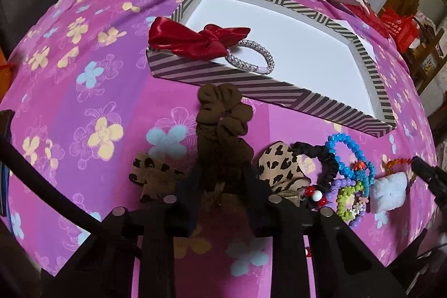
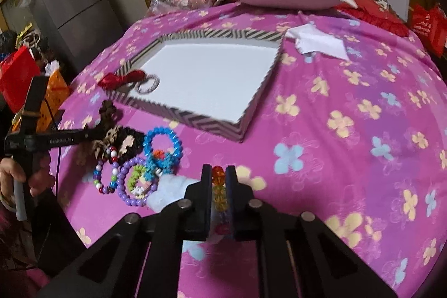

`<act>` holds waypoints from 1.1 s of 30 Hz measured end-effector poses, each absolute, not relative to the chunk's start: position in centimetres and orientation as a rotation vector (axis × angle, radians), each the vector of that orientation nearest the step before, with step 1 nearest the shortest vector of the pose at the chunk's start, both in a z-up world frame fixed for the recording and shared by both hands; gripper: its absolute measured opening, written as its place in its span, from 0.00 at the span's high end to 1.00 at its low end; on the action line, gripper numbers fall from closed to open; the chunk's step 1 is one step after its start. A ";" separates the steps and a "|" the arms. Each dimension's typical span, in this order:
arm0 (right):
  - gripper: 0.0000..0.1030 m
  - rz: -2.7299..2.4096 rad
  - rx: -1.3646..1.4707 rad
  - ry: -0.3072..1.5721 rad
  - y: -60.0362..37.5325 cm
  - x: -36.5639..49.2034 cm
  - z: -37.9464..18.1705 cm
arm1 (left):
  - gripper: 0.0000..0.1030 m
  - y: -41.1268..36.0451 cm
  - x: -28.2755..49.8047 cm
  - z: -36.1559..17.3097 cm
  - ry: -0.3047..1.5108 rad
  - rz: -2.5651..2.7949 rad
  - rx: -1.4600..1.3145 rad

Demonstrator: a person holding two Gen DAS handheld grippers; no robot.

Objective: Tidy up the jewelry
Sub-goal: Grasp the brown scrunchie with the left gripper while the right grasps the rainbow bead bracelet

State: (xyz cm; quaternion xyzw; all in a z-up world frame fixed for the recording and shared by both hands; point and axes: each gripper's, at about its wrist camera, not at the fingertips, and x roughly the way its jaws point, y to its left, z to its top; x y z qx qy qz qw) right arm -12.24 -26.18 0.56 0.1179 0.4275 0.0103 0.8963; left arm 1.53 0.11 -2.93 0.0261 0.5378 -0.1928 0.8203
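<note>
Two wrist views over a bed covered in a pink flowered sheet [image 2: 349,108].

Right gripper [image 2: 218,180]: fingers pressed almost together, pinching a strand of orange and amber beads [image 2: 217,175], lifted a little off the sheet beside a pale blue fluffy piece [image 2: 170,187].

Left gripper [image 1: 220,178]: fingers half spread around a dark brown scrunchie [image 1: 222,113], fabric bunched between them; cannot tell whether the pads actually press on it. A leopard-print tie [image 1: 279,164] lies directly beneath and to both sides.

Striped shallow box [image 2: 223,127] with a white floor, just beyond the pile on the sheet. Already inside its near left corner: a red satin bow [image 1: 195,39] draped over the rim, and a silvery beaded band [image 1: 251,56].

Still on the sheet, heaped together: a blue bead ring [image 2: 162,143], a purple bead ring [image 2: 125,186], a green and white piece [image 2: 137,180], a black ruffled tie [image 1: 321,161].

Likely trouble ahead:
- Bead strand slipping out sideways, being round, hard and held only at one narrow spot.
- Brown scrunchie dragging the leopard tie along, or being dropped short of the box, if the soft fabric is only loosely caught.
- Both grippers heading for the same corner of the box and bumping each other, or nudging the red bow off the rim.
- Tangled rings coming up together instead of singly.
</note>
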 end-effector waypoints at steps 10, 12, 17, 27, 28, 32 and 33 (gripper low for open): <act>0.91 0.011 0.238 0.820 -27.2 -12.5 3.9 | 0.59 2.0 1.5 1.3 1.066 -0.419 0.010; 0.91 0.016 0.228 0.817 -27.0 -12.2 4.3 | 0.59 2.1 1.5 2.0 1.056 -0.419 0.002; 0.91 0.032 0.221 0.810 -26.5 -11.4 4.8 | 0.59 1.9 1.2 3.5 1.028 -0.418 -0.007; 0.91 0.063 0.205 0.776 -25.4 -8.5 6.8 | 0.59 -0.1 2.1 5.7 0.981 -0.429 0.006; 0.91 0.067 0.203 0.774 -25.2 -8.0 7.0 | 0.59 -0.3 2.3 5.8 0.979 -0.429 0.008; 0.91 0.094 0.194 0.775 -24.1 -5.8 7.4 | 0.59 -1.5 3.4 6.2 0.967 -0.423 0.020; 0.91 0.099 0.192 0.776 -23.9 -5.3 7.5 | 0.59 -1.8 3.8 6.4 0.963 -0.421 0.025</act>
